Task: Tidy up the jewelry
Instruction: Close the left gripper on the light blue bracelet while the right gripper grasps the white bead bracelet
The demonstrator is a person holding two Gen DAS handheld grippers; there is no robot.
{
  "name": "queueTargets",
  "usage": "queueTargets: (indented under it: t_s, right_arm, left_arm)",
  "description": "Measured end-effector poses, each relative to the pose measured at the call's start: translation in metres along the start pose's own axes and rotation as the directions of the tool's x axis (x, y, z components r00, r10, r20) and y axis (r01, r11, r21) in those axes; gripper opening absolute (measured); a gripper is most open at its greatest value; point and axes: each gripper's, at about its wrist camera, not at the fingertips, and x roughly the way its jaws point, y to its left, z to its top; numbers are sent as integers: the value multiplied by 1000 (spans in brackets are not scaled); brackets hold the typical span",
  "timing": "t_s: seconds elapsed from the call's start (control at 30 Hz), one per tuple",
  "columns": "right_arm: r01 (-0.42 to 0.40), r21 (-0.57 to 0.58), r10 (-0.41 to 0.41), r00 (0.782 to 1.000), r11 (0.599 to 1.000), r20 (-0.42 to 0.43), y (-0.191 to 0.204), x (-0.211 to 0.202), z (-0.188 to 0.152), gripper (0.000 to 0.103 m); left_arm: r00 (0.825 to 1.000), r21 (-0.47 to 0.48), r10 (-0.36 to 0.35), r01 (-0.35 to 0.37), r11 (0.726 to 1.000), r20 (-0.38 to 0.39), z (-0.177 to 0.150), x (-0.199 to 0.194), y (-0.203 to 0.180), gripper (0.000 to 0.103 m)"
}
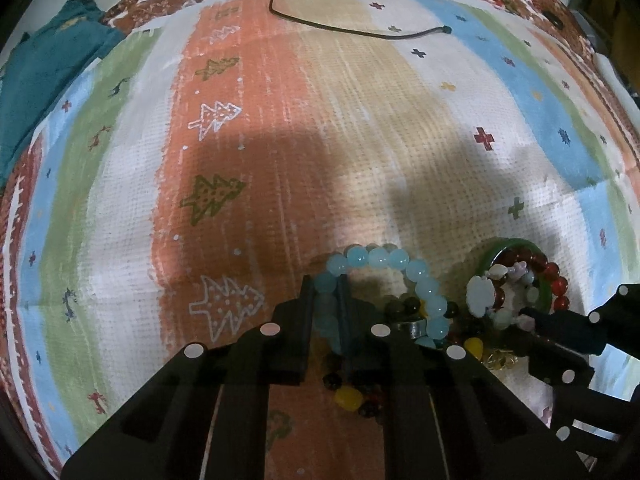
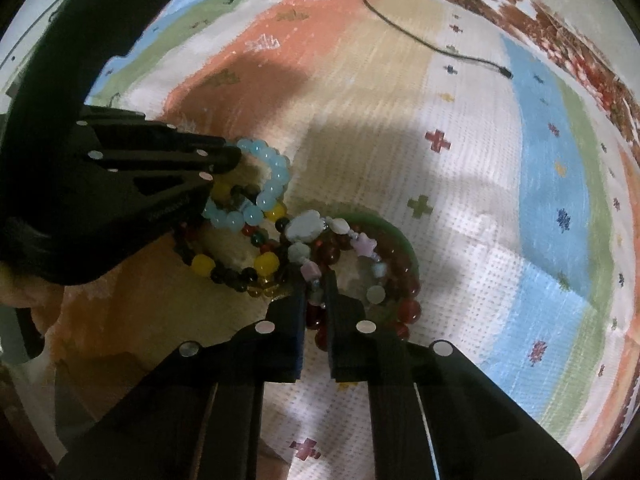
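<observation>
Left tool [image 1: 325, 282]: fingers nearly together, pinching the pale blue bead bracelet [image 1: 400, 268] at its left side; bracelet loop extends ahead and to the right on the cloth. Tool points forward, low over the surface.

Right tool [image 2: 316, 280]: also low, fingers narrow, clamped on the pastel charm bracelet [image 2: 312, 232], which lies across a dark red bead bracelet [image 2: 404, 308] and a green bangle [image 2: 400, 236].

Between the two: a dark bead bracelet with yellow beads [image 2: 236, 268], touching the blue one. All jewelry is bunched in one pile.

Beyond: striped patterned cloth [image 1: 280, 120], black cable [image 1: 360, 30] well apart, teal fabric [image 1: 48, 76] far left.
</observation>
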Motion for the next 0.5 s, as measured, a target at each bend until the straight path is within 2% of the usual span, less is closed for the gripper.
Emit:
queueTargets:
  t_s: [0.2, 0.5]
  right_arm:
    - [12, 12, -13, 1000, 1000, 15, -1, -8, -2, 10]
    - [26, 82, -33, 996, 996, 86, -14, -37, -7, 10]
  left_arm:
    - [1000, 0, 3, -3, 1000, 18, -1, -12, 0, 11]
    - [998, 5, -7, 6, 1000, 63, -4, -43, -11, 11]
